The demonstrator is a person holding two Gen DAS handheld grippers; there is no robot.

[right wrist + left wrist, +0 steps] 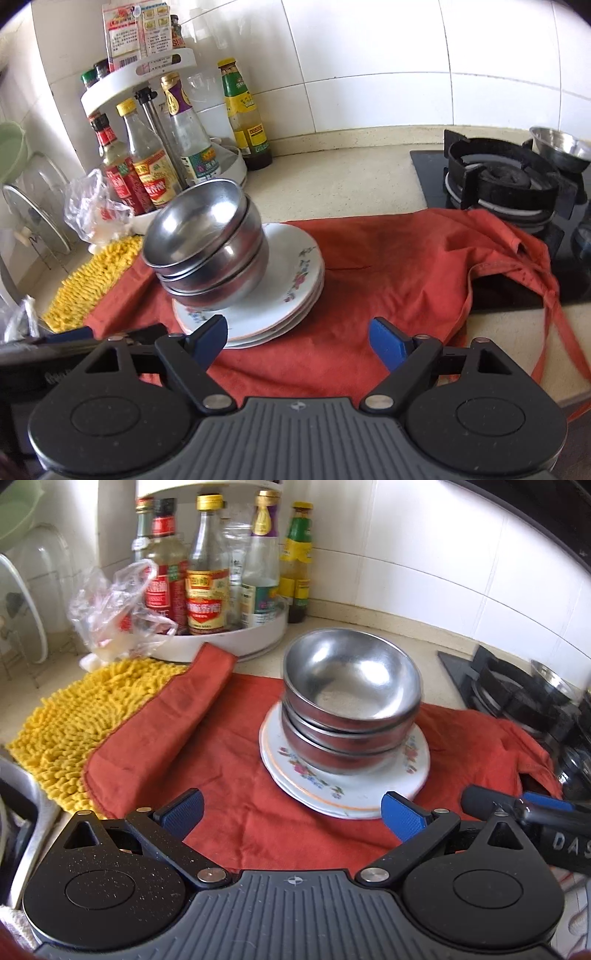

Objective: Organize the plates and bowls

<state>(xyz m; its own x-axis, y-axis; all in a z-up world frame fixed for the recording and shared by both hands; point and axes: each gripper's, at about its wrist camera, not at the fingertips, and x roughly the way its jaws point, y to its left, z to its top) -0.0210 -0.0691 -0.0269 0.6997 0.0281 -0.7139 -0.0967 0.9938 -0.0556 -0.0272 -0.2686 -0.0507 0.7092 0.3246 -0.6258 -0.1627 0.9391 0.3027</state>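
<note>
Three nested steel bowls (351,716) on three stacked floral plates (369,794), left tongs (291,816) and right tongs (297,339) spread wide, empty.

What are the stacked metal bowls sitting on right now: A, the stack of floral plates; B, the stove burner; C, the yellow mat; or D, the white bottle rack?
A: the nested steel bowls rest on the top floral plate of a small plate stack, which lies on the red cloth; both grippers, left gripper and right gripper, are open and hold nothing.
</note>
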